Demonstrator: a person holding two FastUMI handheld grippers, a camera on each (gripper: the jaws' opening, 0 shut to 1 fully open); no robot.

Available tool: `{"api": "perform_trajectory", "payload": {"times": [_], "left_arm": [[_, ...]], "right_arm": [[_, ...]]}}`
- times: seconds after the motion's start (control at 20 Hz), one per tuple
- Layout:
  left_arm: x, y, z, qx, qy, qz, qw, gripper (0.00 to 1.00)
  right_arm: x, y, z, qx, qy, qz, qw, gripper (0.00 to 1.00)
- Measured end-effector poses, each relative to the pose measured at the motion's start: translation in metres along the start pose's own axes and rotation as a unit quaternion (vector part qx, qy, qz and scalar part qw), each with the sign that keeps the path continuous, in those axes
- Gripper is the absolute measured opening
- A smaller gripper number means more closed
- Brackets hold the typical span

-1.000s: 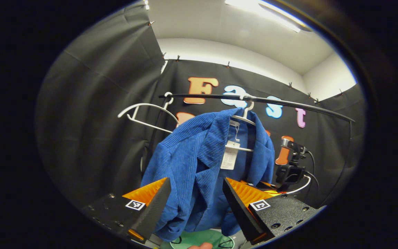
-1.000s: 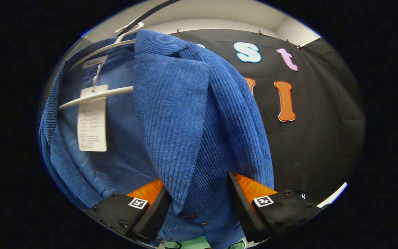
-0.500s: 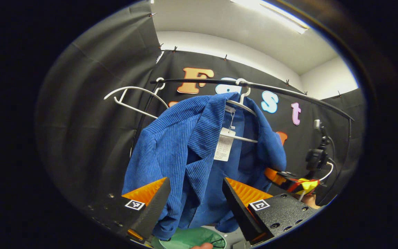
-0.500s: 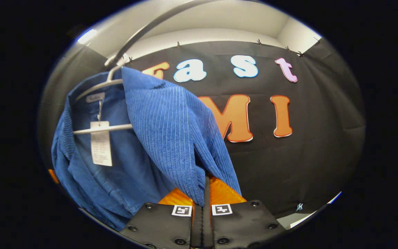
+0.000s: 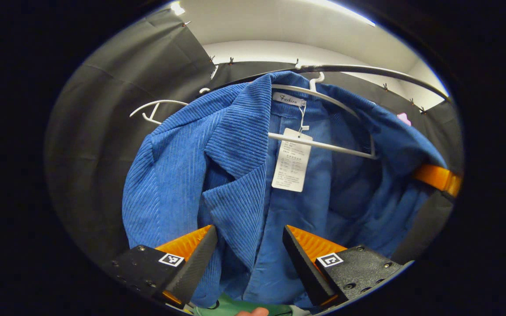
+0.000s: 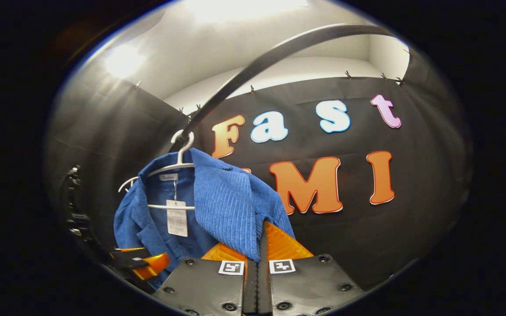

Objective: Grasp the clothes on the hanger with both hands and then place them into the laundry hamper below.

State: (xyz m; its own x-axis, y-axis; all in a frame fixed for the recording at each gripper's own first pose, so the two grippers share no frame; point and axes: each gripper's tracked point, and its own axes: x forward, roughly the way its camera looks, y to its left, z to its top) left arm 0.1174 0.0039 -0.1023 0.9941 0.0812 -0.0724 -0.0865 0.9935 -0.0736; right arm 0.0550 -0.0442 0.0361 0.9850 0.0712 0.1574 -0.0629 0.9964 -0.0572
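Right claw (image 6: 257,245), bottom centre, is clamped on the blue jacket's (image 6: 222,206) edge. Left claw (image 5: 249,250) gapes wide, the lapel (image 5: 235,206) between its fingers, not yet pinched. The jacket hangs on the white hanger (image 5: 323,145), hooked over the rail (image 5: 367,70) up top. Second grip and the drop into the hamper remain.

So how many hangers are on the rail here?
2: one hanger inside the blue jacket, and a bare hanger behind the jacket's shoulder on the rail. Others could be hidden.
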Motion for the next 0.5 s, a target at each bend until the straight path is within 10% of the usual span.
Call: {"api": "perform_trajectory", "payload": {"times": [0.35, 0.5], "left_arm": [[0.042, 0.028, 0.006, -0.01, -0.043, 0.067, 0.997, 0.95], [0.034, 0.048, 0.007, 0.029, -0.047, 0.079, 0.995, 0.71]], "right_arm": [[-0.005, 0.015, 0.01, -0.022, -0.028, 0.018, 0.999, 0.07], [-0.003, 0.014, 0.012, -0.023, -0.032, 0.011, 0.999, 0.07]]}}
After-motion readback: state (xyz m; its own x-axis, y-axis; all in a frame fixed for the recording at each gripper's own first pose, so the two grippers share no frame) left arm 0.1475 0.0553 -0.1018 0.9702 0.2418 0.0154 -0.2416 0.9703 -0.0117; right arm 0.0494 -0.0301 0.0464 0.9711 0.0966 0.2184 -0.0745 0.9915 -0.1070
